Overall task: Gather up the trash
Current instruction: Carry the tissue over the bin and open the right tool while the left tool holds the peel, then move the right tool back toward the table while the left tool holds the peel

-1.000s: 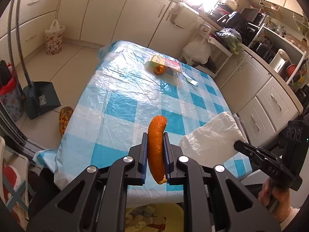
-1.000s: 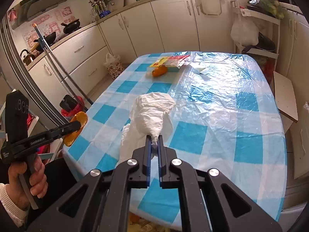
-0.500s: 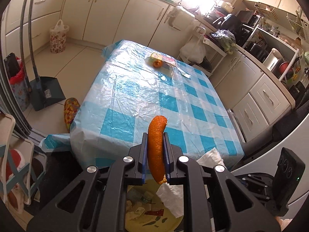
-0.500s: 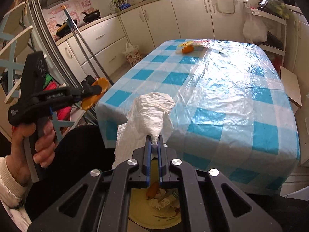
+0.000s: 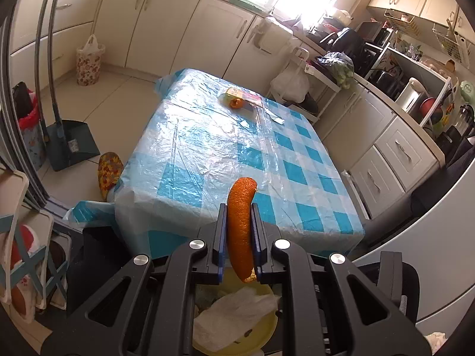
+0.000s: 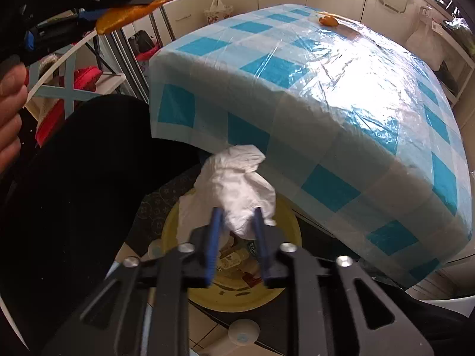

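My left gripper (image 5: pixel 239 222) is shut on a curved strip of orange peel (image 5: pixel 241 219), held in the air above a yellow trash bin (image 5: pixel 261 335). The peel also shows at top left in the right wrist view (image 6: pixel 133 9). My right gripper (image 6: pixel 236 222) is open above the yellow bin (image 6: pixel 285 284). A crumpled white tissue (image 6: pixel 237 190) hangs loose between its fingers. It also shows inside the bin in the left wrist view (image 5: pixel 234 317). Another orange peel (image 5: pixel 236 102) and a yellow packet (image 5: pixel 234 92) lie at the table's far end.
The table (image 5: pixel 225 148) has a blue-checked cloth under clear plastic; its near edge hangs over the bin (image 6: pixel 267 124). A dustpan and broom (image 5: pixel 71 145), a slipper (image 5: pixel 109 169) and a floral bag (image 5: pixel 89 62) sit on the floor to the left. Cabinets line the walls.
Both grippers moved back off the table and down over the yellow bin. My right gripper opened and let go of the tissue. The left still holds the peel.
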Demonstrator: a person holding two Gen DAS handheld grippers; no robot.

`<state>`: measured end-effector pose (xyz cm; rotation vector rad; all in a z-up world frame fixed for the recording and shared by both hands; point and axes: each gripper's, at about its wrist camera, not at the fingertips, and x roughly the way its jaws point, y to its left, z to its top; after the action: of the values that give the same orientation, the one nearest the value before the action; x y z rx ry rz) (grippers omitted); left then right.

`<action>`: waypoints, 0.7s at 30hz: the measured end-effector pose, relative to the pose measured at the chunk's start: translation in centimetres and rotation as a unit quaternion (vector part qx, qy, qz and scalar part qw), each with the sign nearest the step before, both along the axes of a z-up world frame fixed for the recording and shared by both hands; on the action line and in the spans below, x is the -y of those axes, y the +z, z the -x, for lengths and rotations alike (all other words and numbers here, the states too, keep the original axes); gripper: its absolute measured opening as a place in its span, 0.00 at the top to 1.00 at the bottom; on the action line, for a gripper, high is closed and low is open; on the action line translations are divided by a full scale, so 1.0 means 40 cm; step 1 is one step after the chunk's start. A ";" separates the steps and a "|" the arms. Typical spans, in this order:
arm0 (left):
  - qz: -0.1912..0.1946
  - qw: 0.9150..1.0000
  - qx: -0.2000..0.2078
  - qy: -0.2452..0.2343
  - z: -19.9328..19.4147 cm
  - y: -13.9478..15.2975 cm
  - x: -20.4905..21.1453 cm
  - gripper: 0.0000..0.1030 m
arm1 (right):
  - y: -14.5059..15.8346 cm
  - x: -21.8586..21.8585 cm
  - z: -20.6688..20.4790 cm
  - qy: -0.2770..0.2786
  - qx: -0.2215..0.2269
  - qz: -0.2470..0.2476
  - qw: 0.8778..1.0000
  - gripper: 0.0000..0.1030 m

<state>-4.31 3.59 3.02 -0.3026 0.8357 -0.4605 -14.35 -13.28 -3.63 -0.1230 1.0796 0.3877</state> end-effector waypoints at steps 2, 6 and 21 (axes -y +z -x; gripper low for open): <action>-0.001 1.000 -0.004 -0.002 0.006 -0.008 0.002 0.87 | 0.012 0.007 0.003 -0.002 0.010 -0.005 1.000 0.50; -0.006 1.000 -0.014 -0.012 0.021 -0.035 0.016 0.87 | 0.035 0.036 0.001 -0.035 0.035 -0.018 0.999 0.42; -0.117 0.980 -0.109 -0.122 0.086 -0.229 0.205 0.66 | 0.138 0.186 0.021 -0.172 0.139 -0.085 0.972 0.36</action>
<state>-7.77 -4.60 -6.14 -0.0311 1.1375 -0.5571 -15.18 -20.72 1.89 0.1577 0.7672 0.1427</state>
